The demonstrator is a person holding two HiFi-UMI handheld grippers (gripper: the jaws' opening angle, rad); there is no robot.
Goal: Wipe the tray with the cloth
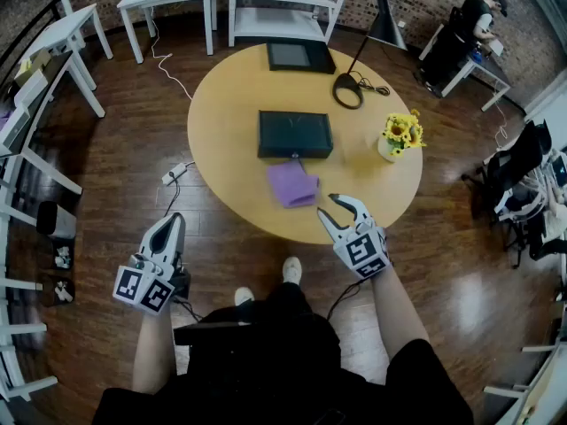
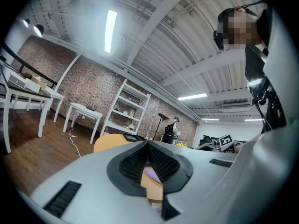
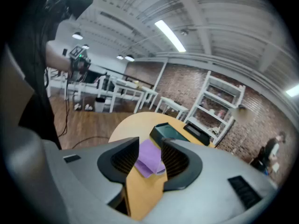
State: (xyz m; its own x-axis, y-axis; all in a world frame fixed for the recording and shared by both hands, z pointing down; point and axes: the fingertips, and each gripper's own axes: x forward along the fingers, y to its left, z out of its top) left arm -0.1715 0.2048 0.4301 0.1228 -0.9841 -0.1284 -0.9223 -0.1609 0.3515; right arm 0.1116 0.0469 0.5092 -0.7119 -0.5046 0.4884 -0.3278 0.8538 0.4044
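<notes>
A dark rectangular tray [image 1: 295, 135] lies in the middle of the round wooden table [image 1: 230, 104]. Just in front of it is a crumpled purple cloth [image 1: 292, 184]. My right gripper [image 1: 328, 207] hovers over the table's near edge, a little right of the cloth, open and holding nothing. In the right gripper view the cloth [image 3: 148, 161] shows between the spread jaws of the right gripper [image 3: 149, 144], with the tray [image 3: 170, 133] behind it. My left gripper [image 1: 176, 221] is shut and empty over the floor, left of the table. In the left gripper view the left gripper [image 2: 148, 147] has its pads together.
At the table's far edge lie a second dark tray [image 1: 300, 56] and a black desk lamp [image 1: 347, 87]. A pot of yellow flowers [image 1: 400, 135] stands at the right. A power strip [image 1: 174, 173] lies on the floor. White tables, shelves and a seated person [image 1: 474, 20] line the room.
</notes>
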